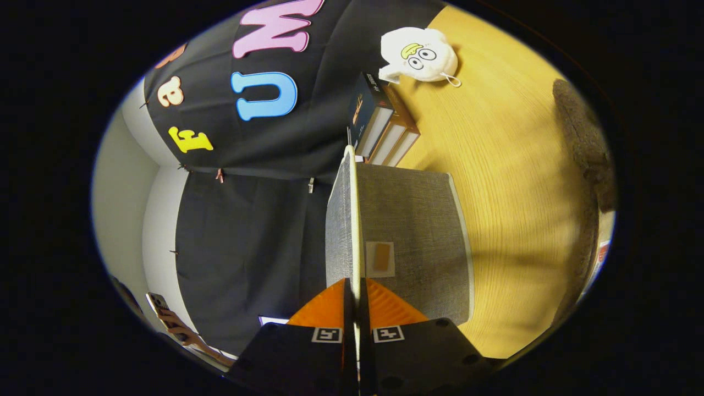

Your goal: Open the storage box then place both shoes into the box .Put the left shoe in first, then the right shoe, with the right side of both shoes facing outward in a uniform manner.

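Observation:
The grey fabric storage box [418,220] stands on the wooden table, with a small pale label patch [380,258] on the face I see. Its lid [337,220] is a thin grey panel seen almost edge-on, with a pale rim running straight ahead from the fingers. My gripper [356,285] is shut on that rim, one finger pressing on each side of the panel. A dark fuzzy shape [586,143] lies on the table beyond the box's far side; I cannot tell whether it is a shoe.
A few books [382,124] stand together just past the box's end. A white plush toy [421,55] with cartoon eyes lies further on. The wooden tabletop [511,181] spreads beside the box. A person's hand holding a phone [165,313] is near the booth wall.

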